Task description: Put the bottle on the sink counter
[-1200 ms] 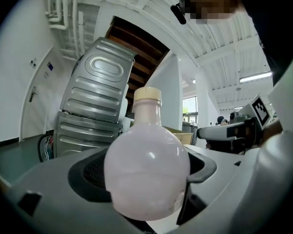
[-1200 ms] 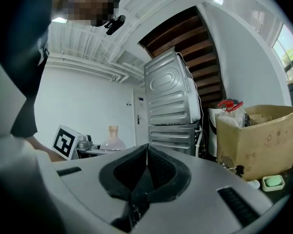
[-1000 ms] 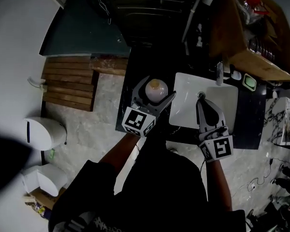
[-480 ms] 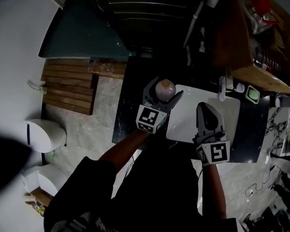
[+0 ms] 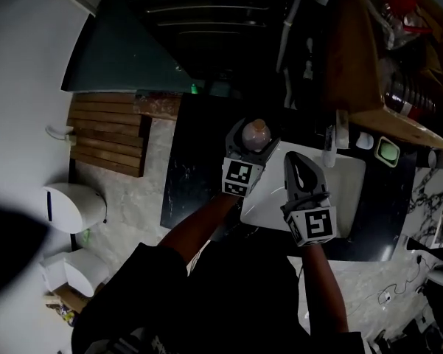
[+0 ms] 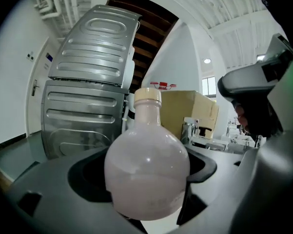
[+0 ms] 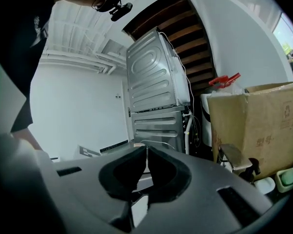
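Observation:
A round-bellied, pale pink bottle point(image 6: 147, 167) with a cream cap stands upright between my left jaws, which are shut on its belly. From the head view the bottle point(image 5: 256, 133) and my left gripper point(image 5: 253, 140) hover over the dark sink counter point(image 5: 195, 161), just left of the white basin point(image 5: 348, 183). My right gripper point(image 5: 295, 164) is over the basin's left part, its tips touching and nothing held. In the right gripper view that gripper point(image 7: 146, 152) is shut with its pads together.
A faucet point(image 5: 331, 142) and a green soap dish point(image 5: 387, 150) sit at the basin's far edge. A cardboard box point(image 7: 256, 121) stands to the right. A large metal appliance point(image 6: 85, 106) rises behind the counter. Wooden slats point(image 5: 107, 131) lie on the floor at left.
Both grippers have shifted toward the far side of the counter; the left carried the bottle further over the counter's dark part. The right stayed shut.

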Motion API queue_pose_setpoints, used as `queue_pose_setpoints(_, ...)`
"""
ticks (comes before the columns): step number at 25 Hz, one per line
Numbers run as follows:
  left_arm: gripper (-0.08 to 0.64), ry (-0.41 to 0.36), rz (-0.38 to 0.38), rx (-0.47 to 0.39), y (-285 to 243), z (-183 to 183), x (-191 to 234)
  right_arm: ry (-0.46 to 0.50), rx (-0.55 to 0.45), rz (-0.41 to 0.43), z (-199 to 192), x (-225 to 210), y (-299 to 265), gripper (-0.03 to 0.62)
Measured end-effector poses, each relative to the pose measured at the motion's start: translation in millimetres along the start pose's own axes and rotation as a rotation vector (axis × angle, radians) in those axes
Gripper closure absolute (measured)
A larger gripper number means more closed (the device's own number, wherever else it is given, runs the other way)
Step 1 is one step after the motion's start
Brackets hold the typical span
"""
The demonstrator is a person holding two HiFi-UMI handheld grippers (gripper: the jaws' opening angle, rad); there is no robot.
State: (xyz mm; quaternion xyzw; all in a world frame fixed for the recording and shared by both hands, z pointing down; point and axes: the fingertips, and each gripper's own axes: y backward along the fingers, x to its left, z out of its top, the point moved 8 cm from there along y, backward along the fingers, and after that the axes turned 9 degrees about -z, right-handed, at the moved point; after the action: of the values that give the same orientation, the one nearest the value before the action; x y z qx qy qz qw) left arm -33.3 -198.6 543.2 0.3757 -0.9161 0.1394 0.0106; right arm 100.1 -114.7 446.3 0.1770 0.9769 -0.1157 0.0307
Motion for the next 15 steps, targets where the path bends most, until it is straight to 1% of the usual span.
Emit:
queue_pose_setpoints(5, 0.163, -0.047, 0.034, 0.068, -27.9, -15.9, 9.6, -0.021, 0.024, 0.013, -15.3, -12.8, -10.2, 0.552)
queue_pose_setpoints(9, 0.163, -0.047, 0.017, 0.115, -44.6, -25.9, 14.0, -0.017, 0.027, 0.037, -17.3, -18.3, -20.5, 0.552)
queue_pose_setpoints(12, 0.163, -0.050, 0.014, 0.129, -43.4, -28.2, 17.9, -0.030, 0.027, 0.048, -18.0, -19.2, -25.5, 0.552)
queue_pose_setpoints(15, 0.163, -0.046, 0.044, 0.147, -29.1, -31.9, 29.0, -0.035, 0.033, 0.065, -20.7, -17.7, -30.1, 0.552)
